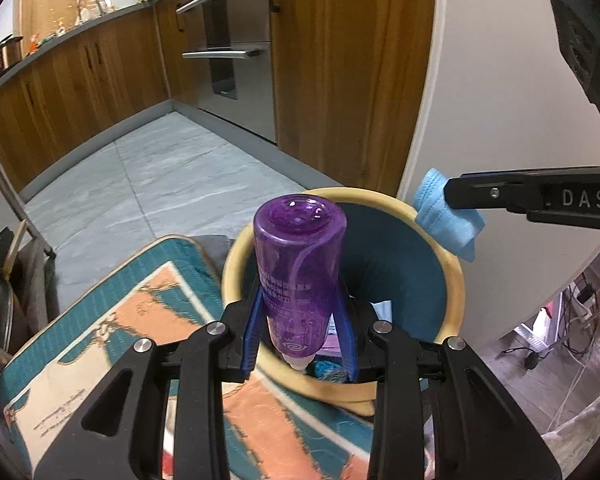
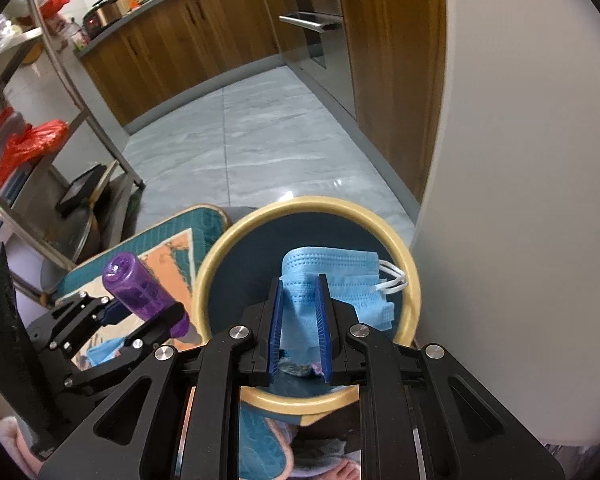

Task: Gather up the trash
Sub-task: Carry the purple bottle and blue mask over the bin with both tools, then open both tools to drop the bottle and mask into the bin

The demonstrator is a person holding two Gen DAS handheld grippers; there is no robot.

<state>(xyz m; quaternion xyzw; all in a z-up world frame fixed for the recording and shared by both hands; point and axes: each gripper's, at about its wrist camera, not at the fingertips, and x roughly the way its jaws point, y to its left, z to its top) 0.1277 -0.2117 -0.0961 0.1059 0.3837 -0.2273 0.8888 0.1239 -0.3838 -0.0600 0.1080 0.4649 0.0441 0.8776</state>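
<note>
The left gripper (image 1: 300, 328) clamps a purple bottle (image 1: 298, 272), its white label print too blurred to read, above the yellow-rimmed bin (image 1: 456, 280). The right gripper (image 2: 300, 320), marked "DAS", pinches a blue face mask (image 2: 332, 276) over the bin's mouth.

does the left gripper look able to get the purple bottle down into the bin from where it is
Probably yes. The left gripper holds the purple bottle over the near rim of the bin, whose mouth is open. The right gripper, holding a blue face mask, also hovers over it and might crowd the drop.
</note>
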